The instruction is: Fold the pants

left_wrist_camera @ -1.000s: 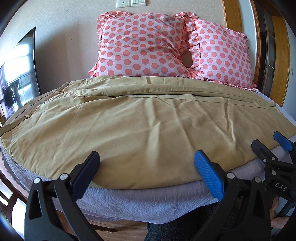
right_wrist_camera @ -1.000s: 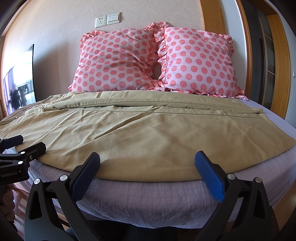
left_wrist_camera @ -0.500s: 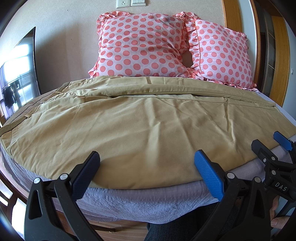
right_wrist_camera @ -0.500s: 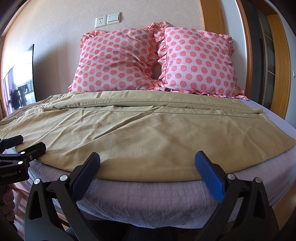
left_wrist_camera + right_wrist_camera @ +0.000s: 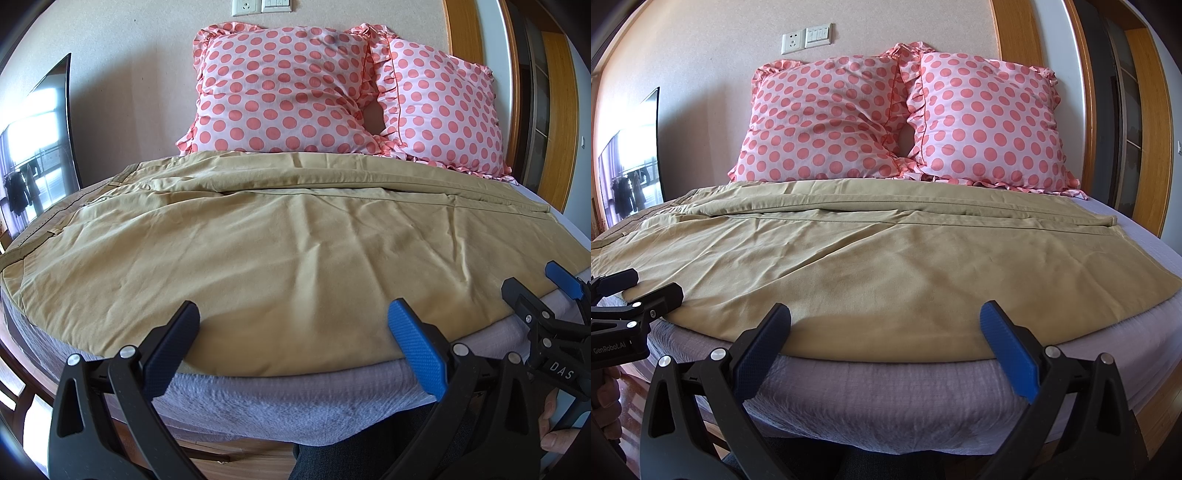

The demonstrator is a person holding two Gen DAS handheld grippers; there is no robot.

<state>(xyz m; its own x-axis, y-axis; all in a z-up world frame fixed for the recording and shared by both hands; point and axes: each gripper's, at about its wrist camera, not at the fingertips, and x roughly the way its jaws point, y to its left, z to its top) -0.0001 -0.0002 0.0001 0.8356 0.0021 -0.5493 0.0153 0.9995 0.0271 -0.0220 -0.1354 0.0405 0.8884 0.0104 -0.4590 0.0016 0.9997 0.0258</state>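
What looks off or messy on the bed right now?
Nothing stands out. The tan pants lie spread across the bed, only lightly creased, and both polka-dot pillows lean upright against the wall.

One pants (image 5: 280, 251) on one bed (image 5: 295, 402), two pillows (image 5: 280, 92) (image 5: 443, 110), two grippers (image 5: 291, 343) (image 5: 884, 343), one TV (image 5: 37, 155).

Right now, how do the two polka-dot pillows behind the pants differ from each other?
The left pillow leans toward the middle, and its inner corner overlaps the right pillow; the right pillow stands straighter. The tan pants reach up to the left pillow's bottom edge, while the right pillow's lower right corner rests on bare lilac sheet. Both are pink with coral dots and ruffled edges and stand against the wall.
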